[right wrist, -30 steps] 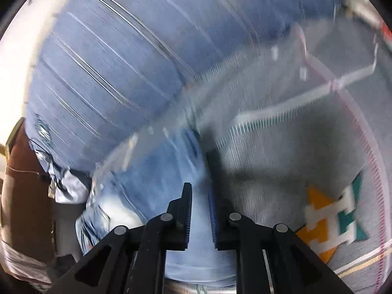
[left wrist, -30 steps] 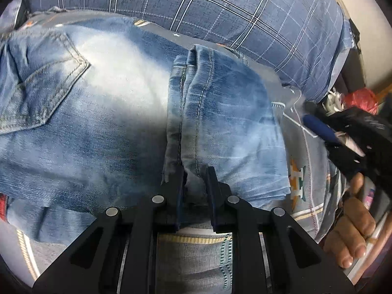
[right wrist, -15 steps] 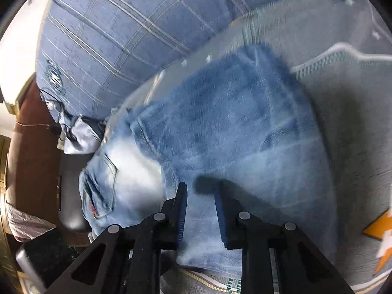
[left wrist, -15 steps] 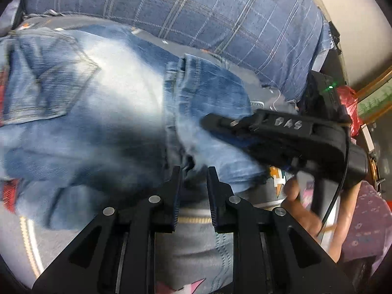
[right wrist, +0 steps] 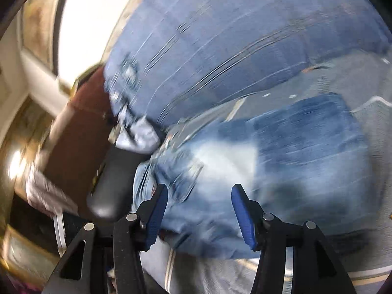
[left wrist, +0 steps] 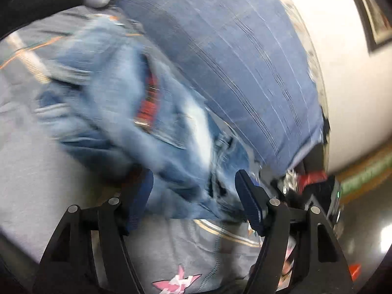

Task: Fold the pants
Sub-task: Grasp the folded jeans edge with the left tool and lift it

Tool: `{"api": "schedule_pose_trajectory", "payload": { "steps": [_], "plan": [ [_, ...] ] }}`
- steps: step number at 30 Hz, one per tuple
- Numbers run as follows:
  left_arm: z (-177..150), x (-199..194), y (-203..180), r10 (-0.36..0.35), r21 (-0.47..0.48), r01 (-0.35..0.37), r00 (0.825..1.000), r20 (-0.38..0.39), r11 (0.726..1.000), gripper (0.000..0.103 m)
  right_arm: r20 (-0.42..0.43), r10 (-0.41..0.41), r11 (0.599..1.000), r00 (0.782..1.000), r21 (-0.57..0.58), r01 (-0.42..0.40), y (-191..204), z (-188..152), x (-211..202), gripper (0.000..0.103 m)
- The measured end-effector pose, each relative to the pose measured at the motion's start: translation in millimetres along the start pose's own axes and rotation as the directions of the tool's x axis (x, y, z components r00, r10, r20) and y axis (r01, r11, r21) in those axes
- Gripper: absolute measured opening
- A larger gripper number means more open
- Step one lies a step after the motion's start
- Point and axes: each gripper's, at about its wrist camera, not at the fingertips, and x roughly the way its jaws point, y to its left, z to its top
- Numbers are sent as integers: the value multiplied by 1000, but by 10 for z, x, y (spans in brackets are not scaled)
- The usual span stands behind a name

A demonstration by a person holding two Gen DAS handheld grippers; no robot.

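Note:
The faded blue jeans [left wrist: 117, 93] lie folded on a grey patterned bedsheet [left wrist: 36, 171]; a red inner label [left wrist: 148, 103] shows at the waistband. In the right wrist view the jeans [right wrist: 281, 161] show a folded leg part lying over the seat. My left gripper [left wrist: 193, 191] is open, with its jaws wide apart over the jeans' near edge. My right gripper [right wrist: 198, 203] is open, with its blue pads [right wrist: 241, 210] spread above the jeans' near edge. Both views are motion-blurred.
A large blue plaid pillow [left wrist: 232, 56] lies behind the jeans and also shows in the right wrist view [right wrist: 232, 44]. A black armrest [right wrist: 112, 181] and brown furniture [right wrist: 78, 127] stand at the left. Clutter [left wrist: 311, 178] sits past the bed's right edge.
Both grippers have opened wide; they were shut before, the left on the jeans' hem. Both cameras have swung, the left toward the waistband end, and the right gripper has left the left view.

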Motion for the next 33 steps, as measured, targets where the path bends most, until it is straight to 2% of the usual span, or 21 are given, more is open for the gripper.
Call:
{"api": "schedule_pose_trajectory", "payload": {
  "steps": [3, 5, 10, 13, 15, 18, 21, 25, 28, 29, 30, 31, 33],
  "plan": [
    [66, -142, 242, 30, -88, -29, 999, 21, 996, 69, -66, 2, 996, 998, -85, -8, 250, -164, 200, 52],
    [119, -154, 423, 84, -167, -79, 996, 28, 983, 69, -98, -22, 991, 995, -132, 9, 373, -262, 335, 52],
    [144, -50, 668, 103, -276, -109, 994, -35, 955, 69, -150, -40, 970, 988, -243, 3, 650, -390, 654, 52],
    [150, -53, 744, 107, -300, -112, 994, -34, 947, 69, -184, -36, 973, 982, -232, -8, 680, -373, 872, 51],
    [177, -77, 791, 115, -317, -113, 993, -12, 942, 69, -199, -52, 973, 979, -232, 5, 670, -369, 984, 43],
    [234, -53, 844, 127, -359, -117, 992, 5, 926, 69, -266, -109, 972, 958, -229, 48, 618, -447, 1151, 34],
    [271, 0, 873, 126, -379, -114, 992, 6, 918, 69, -305, -139, 965, 942, -256, 60, 638, -557, 1204, 32],
    [391, 91, 834, 167, -373, -156, 986, -5, 915, 69, -329, -140, 963, 934, -264, 51, 644, -583, 1188, 32],
    [468, 111, 851, 171, -387, -154, 985, 10, 909, 68, -340, -130, 967, 931, -253, 43, 628, -577, 1211, 32],
    [463, 110, 849, 176, -387, -155, 984, 19, 909, 62, -342, -131, 966, 930, -255, 43, 632, -582, 1229, 32],
    [445, 90, 850, 194, -384, -167, 981, 32, 908, 43, -343, -134, 965, 930, -260, 43, 637, -587, 1229, 32],
    [428, 80, 834, 211, -358, -184, 977, 37, 915, 32, -343, -135, 963, 930, -264, 42, 644, -588, 1230, 32],
    [407, 48, 785, 210, -328, -180, 976, 59, 927, 23, -347, -134, 964, 928, -265, 40, 645, -598, 1216, 32]
  ]
}}
